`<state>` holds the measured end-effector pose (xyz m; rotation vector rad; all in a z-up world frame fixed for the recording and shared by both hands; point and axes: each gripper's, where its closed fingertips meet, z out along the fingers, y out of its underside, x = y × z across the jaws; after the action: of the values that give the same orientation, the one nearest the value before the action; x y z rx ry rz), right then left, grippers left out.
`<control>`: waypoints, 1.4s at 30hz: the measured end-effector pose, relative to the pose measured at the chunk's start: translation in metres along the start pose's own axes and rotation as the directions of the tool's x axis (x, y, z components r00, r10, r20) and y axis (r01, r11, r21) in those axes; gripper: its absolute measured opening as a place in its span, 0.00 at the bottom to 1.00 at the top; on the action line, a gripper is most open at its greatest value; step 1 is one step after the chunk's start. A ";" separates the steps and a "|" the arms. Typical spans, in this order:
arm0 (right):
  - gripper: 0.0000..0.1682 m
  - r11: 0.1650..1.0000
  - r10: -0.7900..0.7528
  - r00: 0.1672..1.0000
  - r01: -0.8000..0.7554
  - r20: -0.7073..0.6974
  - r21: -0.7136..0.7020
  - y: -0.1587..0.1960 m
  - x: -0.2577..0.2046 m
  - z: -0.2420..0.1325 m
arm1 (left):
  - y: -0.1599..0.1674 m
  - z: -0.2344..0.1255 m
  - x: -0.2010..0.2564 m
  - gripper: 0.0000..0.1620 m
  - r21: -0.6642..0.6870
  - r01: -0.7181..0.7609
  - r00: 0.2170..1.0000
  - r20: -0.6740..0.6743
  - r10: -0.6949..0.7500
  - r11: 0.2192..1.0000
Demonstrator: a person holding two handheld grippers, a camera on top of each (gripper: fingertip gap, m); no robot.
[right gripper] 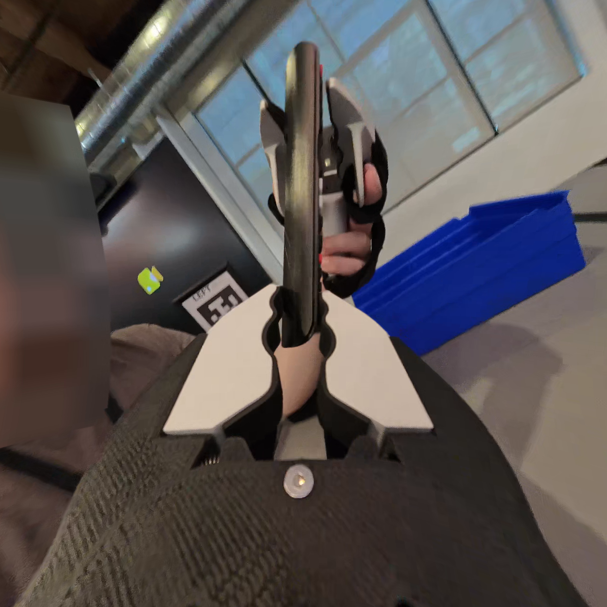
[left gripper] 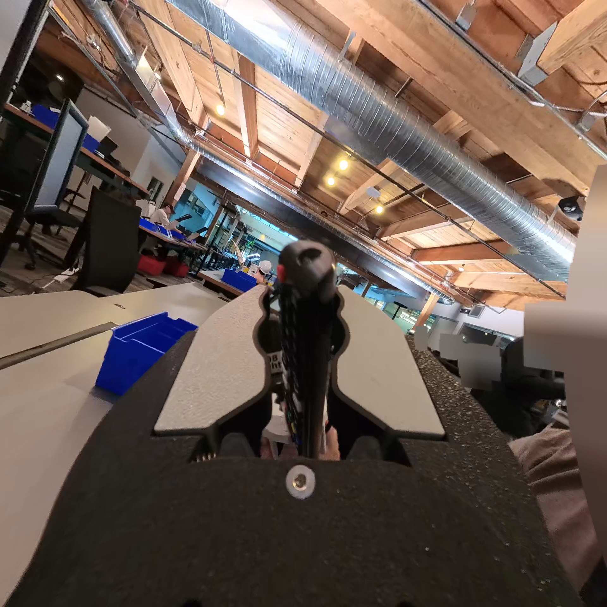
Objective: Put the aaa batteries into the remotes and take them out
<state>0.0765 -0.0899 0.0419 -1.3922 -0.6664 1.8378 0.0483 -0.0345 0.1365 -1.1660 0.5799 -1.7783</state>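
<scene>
Both grippers had jaws clamped edge-on across one black remote (right gripper: 300, 197): left gripper (left gripper: 300, 308), right gripper (right gripper: 300, 315). It looked light, rigid and slick-sided, so gripping the long edges seemed the safest hold.

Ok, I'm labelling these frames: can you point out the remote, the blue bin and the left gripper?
remote (right gripper: 300, 197): right wrist view, on its dark curved back.
blue bin (left gripper: 138, 351): left wrist view, on its near side wall.
left gripper (left gripper: 302, 331): left wrist view, midway between its fingers, shut on the remote.
</scene>
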 end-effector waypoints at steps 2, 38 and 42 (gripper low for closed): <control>0.11 0.996 -0.015 1.000 0.013 -0.025 -0.083 0.003 0.002 -0.005 | 0.005 0.000 -0.002 0.24 -0.049 -0.012 1.000 0.003 0.012 0.999; 0.41 0.850 0.131 0.888 0.129 -0.442 0.511 -0.046 0.051 -0.002 | 0.007 0.008 -0.012 0.15 0.114 -0.267 0.945 0.226 0.236 0.957; 0.40 0.865 0.136 0.891 0.106 -0.432 0.491 -0.042 0.050 0.001 | 0.006 0.009 -0.010 0.15 0.111 -0.280 0.940 0.232 0.249 0.954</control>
<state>0.0779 -0.0243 0.0447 -1.3840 0.0756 1.4606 0.0600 -0.0281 0.1313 -1.1075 0.4497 -1.4191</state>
